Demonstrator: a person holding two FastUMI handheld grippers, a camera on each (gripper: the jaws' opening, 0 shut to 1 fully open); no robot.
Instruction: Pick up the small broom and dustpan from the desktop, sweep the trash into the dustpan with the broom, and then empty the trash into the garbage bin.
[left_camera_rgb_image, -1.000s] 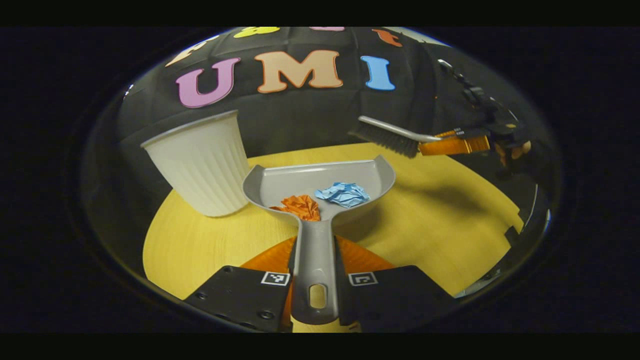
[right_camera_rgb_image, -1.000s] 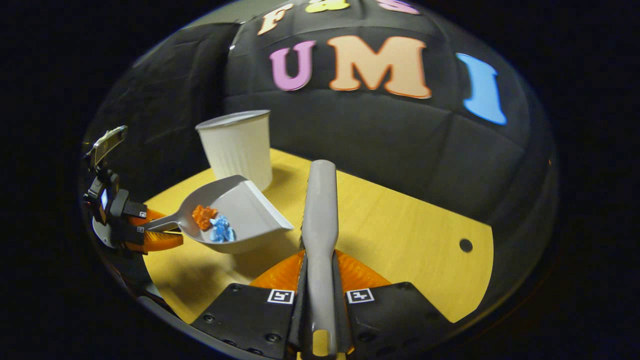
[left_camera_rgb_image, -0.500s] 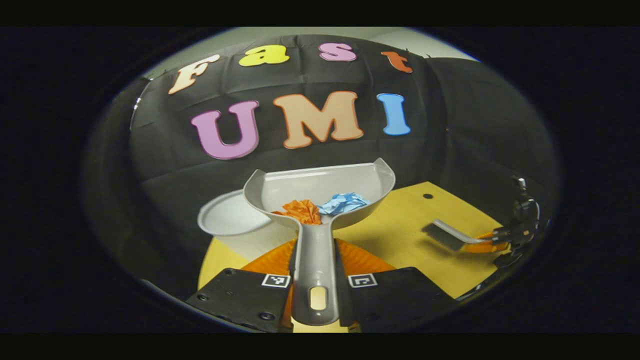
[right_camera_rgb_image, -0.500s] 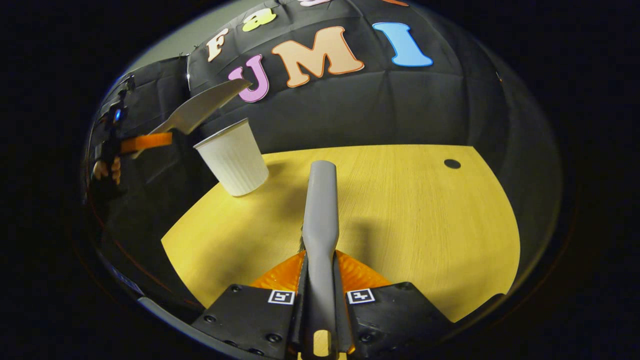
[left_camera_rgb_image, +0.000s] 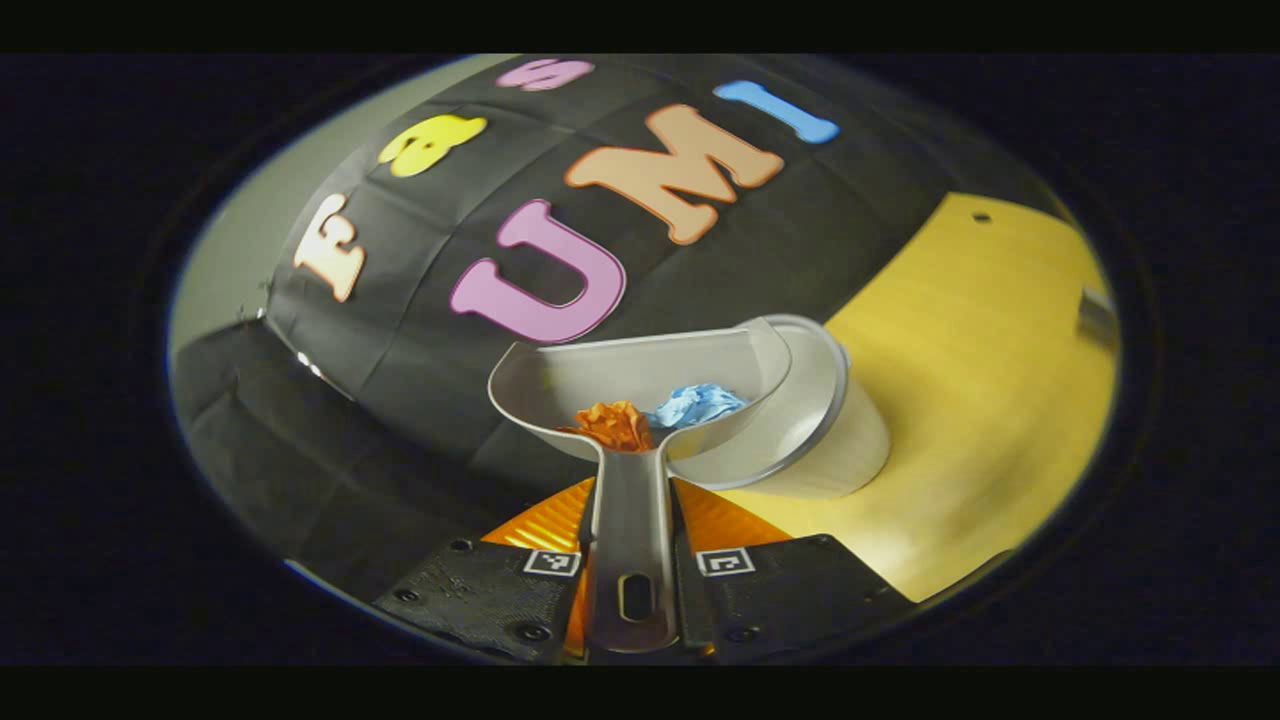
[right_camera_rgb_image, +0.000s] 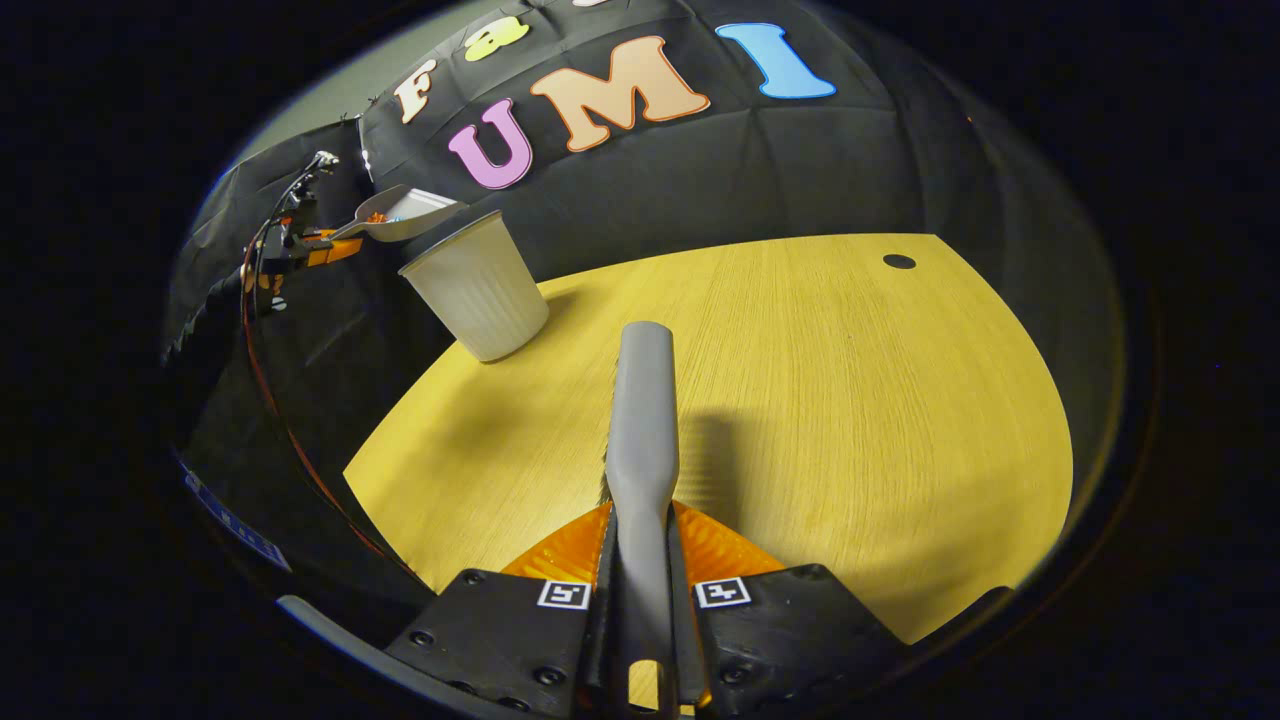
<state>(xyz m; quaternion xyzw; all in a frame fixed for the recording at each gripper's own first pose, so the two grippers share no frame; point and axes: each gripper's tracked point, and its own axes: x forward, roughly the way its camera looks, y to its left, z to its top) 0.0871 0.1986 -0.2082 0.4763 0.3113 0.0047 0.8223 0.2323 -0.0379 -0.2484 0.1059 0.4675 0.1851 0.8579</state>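
Left gripper view: my left claw pinches the grey plastic dustpan by its handle, level, so the crumpled orange paper and crumpled blue paper stay cupped. It hangs over the white ribbed plastic bin on the yellow wooden bench, ready to tip. Right claw grips the grey-handled small broom, parked clear.

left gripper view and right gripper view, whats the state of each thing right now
grey plastic dustpan: lifted, held by its handle, above the bin's rim
crumpled orange paper: in the dustpan
crumpled blue paper: in the dustpan, beside the orange one
white ribbed garbage bin: upright on the desk, open
grey small broom: held by its handle over the yellow wooden desk
left gripper: shut on the dustpan's handle
right gripper: shut on the broom's handle
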